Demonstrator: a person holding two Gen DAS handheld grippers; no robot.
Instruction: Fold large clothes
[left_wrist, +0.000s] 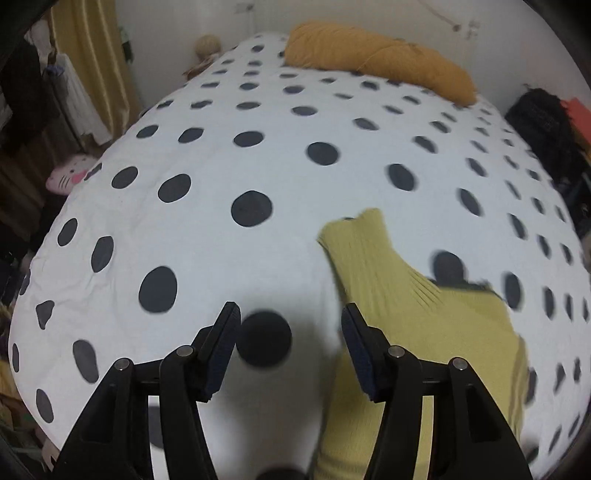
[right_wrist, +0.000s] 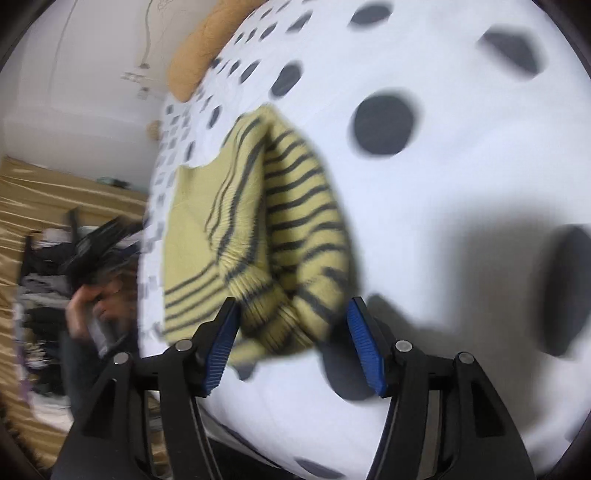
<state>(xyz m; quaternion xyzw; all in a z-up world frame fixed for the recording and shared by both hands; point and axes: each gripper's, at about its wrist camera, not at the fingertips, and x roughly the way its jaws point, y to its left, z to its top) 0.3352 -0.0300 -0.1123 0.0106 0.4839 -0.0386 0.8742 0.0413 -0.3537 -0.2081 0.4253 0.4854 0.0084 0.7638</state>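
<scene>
Sweater (right_wrist: 258, 221), yellow with dark stripes, lies folded on the polka-dot bedspread (left_wrist: 221, 147), long axis running away from us toward the mustard pillow (left_wrist: 380, 55). Our left gripper (left_wrist: 288, 325) and right gripper (right_wrist: 291, 321) stand spread, gripping nothing.

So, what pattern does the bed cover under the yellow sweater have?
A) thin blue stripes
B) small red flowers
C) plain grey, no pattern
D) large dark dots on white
D: in both wrist views the bed cover is white with large dark round dots, and the yellow sweater with dark stripes lies on it.
</scene>
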